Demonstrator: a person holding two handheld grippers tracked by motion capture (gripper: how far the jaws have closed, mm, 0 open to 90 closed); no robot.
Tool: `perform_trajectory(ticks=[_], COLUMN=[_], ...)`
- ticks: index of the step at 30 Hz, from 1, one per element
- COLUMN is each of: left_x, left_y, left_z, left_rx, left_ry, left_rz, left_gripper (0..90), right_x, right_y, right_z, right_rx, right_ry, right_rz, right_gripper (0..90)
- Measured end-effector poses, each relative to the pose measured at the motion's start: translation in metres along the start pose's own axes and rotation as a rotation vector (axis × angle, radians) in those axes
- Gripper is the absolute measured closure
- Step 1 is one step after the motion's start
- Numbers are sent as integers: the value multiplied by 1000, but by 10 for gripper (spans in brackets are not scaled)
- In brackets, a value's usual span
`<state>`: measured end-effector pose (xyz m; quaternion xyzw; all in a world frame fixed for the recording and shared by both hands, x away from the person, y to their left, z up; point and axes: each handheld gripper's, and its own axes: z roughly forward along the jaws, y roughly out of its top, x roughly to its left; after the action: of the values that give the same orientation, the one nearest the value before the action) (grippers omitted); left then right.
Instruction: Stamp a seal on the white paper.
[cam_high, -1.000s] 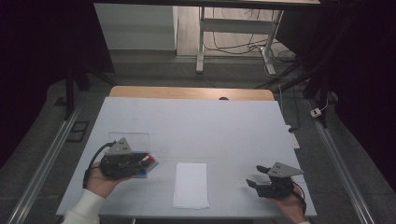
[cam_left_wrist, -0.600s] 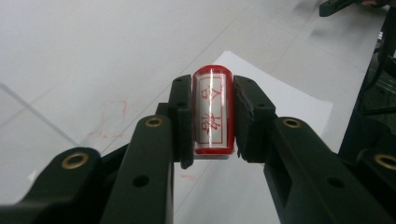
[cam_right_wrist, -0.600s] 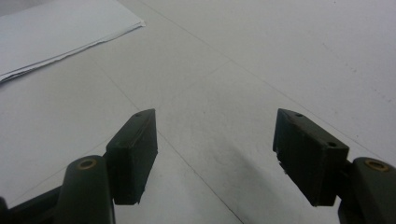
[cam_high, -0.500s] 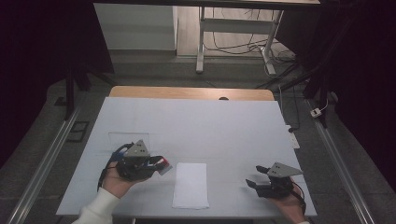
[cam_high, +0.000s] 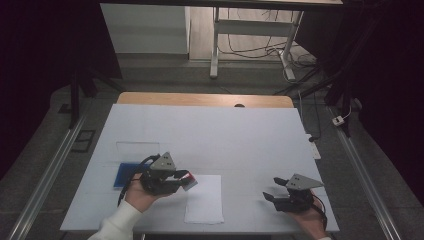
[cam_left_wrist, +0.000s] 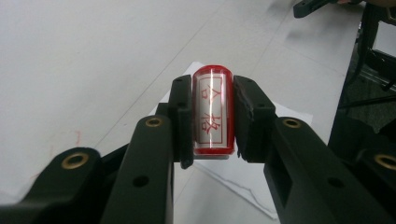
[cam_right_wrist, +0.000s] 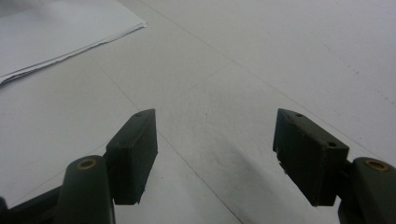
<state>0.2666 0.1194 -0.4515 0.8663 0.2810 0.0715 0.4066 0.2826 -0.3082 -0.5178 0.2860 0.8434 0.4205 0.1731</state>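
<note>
- your left gripper (cam_left_wrist: 212, 116) squeezes the red stamp (cam_left_wrist: 213, 112), with the white paper (cam_high: 204, 198) just under its tip.
- your right gripper (cam_right_wrist: 215, 158) is wide, with bare table (cam_right_wrist: 289, 56) in front.

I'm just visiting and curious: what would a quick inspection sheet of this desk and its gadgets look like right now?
Surface: pale grey tabletop, wooden strip along its far edge.
Job's things: red cylindrical stamp with red characters; white paper sheet; blue ink pad with a clear lid behind it.
Clutter: nothing seen.
Grippers: left hand-held gripper clamped on the stamp, at the paper's left edge; right hand-held gripper open, nothing between its jaws, right of the paper.
Cables: black cable trailing from the left gripper; loose wires on the floor beyond the table.
Surroundings: dark room, metal floor rails on both sides, white table frame behind.
</note>
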Motion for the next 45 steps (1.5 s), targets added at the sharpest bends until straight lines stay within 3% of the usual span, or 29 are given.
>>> perform_trajectory(ticks=[15, 26, 45], left_x=[-12, -13, -15], left_y=[11, 12, 12], left_z=[19, 35, 57], left_rx=[21, 70, 147], left_ry=[-34, -45, -31], left_rz=[28, 36, 62], left_gripper=[705, 705, 705], right_x=[0, 0, 1], right_y=[0, 0, -1], right_z=[0, 0, 1], right_rx=[-5, 5, 12], right_ry=[3, 3, 6], right_rz=[2, -2, -2], right_gripper=[308, 308, 310])
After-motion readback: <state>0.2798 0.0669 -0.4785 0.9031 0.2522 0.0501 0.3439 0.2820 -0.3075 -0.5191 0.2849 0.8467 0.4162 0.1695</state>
